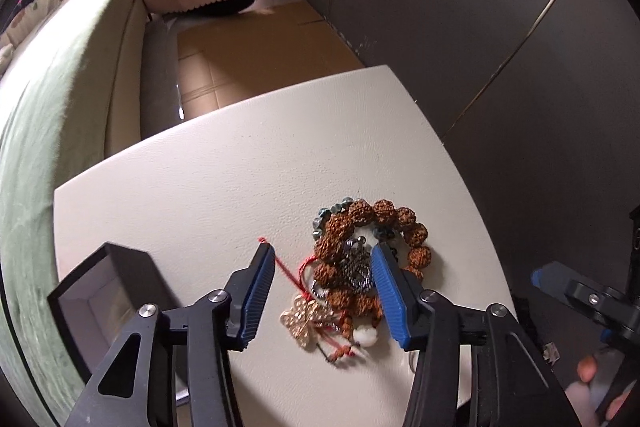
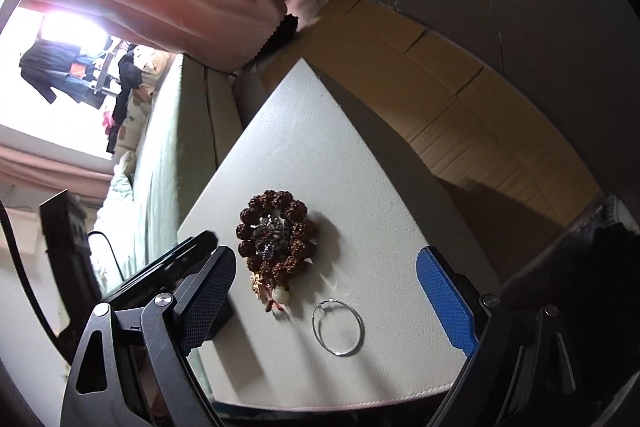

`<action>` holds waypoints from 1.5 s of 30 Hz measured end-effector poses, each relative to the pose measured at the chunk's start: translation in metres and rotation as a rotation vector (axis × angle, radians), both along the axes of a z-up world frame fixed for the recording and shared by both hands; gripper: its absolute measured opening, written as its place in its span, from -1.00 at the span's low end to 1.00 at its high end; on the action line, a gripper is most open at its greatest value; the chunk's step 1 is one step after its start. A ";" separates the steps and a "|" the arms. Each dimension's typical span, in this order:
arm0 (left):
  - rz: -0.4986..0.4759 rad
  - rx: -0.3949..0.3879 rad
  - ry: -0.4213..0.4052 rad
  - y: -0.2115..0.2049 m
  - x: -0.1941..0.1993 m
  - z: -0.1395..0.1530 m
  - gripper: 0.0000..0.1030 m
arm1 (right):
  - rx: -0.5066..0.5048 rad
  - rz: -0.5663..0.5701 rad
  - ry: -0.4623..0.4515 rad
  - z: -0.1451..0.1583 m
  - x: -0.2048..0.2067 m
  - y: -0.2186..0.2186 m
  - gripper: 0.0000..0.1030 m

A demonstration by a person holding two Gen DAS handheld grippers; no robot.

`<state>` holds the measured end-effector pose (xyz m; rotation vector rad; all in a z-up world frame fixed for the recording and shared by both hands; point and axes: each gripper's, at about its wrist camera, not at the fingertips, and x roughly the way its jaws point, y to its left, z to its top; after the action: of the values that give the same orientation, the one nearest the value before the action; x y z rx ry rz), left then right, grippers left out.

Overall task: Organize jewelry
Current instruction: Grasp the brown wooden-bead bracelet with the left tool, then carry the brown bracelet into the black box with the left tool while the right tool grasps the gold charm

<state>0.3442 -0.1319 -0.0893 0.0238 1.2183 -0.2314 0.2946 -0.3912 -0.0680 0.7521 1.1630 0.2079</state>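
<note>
A heap of jewelry lies on the white table (image 1: 200, 187): a brown bead bracelet (image 1: 376, 223), a dark metal chain (image 1: 356, 267), a red cord (image 1: 286, 269), a gold butterfly piece (image 1: 306, 319) and a white bead (image 1: 368, 337). My left gripper (image 1: 324, 251) is open and empty, its fingers either side of the heap just above it. In the right wrist view the same heap (image 2: 276, 239) lies ahead, with a thin silver hoop (image 2: 338, 327) near the front edge. My right gripper (image 2: 324, 267) is open and empty above the table (image 2: 304, 131). An open black jewelry box (image 1: 104, 291) stands at the table's left.
A green-covered bed (image 1: 48, 123) runs along the table's left side. A grey wall (image 1: 480, 27) and tan floor tiles (image 1: 248, 47) lie beyond the far edge. The right gripper's blue pad (image 1: 548, 277) shows at the right of the left wrist view.
</note>
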 end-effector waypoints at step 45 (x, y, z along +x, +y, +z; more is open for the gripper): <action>0.085 -0.366 -0.154 0.090 -0.050 0.059 -0.63 | -0.026 0.148 0.018 -0.007 0.015 0.069 0.40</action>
<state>0.2943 -0.0421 -0.0300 -0.3216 1.0074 -0.3684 0.3099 -0.3219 -0.0751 0.6463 1.2376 0.3094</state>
